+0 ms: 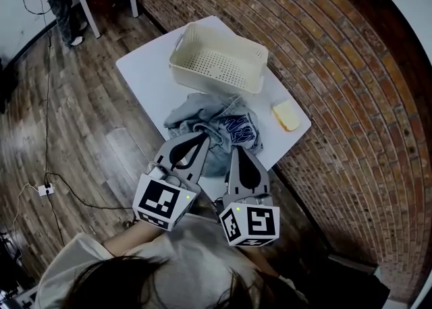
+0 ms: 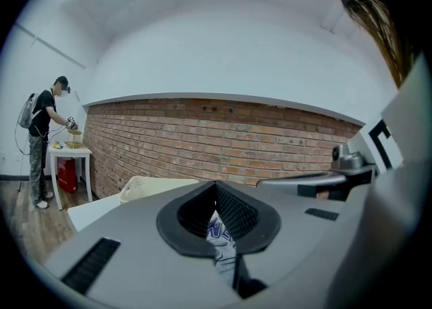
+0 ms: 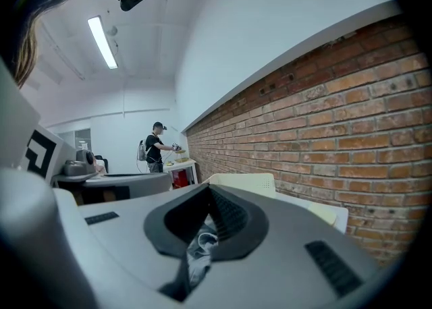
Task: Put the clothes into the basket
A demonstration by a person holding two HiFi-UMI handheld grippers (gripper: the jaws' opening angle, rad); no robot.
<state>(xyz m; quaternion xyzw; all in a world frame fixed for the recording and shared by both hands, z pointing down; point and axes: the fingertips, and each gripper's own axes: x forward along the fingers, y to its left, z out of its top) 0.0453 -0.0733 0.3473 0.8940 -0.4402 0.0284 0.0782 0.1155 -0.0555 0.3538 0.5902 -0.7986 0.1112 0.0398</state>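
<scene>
Grey-blue clothes (image 1: 219, 125) heaped mid-desk (image 1: 145, 71), cream perforated basket (image 1: 209, 75) at the far edge. Left claw (image 1: 204, 136) and right claw (image 1: 238, 150) both closed, tips over heap's near side.

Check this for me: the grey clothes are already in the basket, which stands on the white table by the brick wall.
One thing is wrong. The grey clothes are not in the basket: they lie in a heap on the white table, just outside the basket's near wall, and the basket looks empty. The head view shows this. The rest holds: the basket stands on the white table by the brick wall.
</scene>
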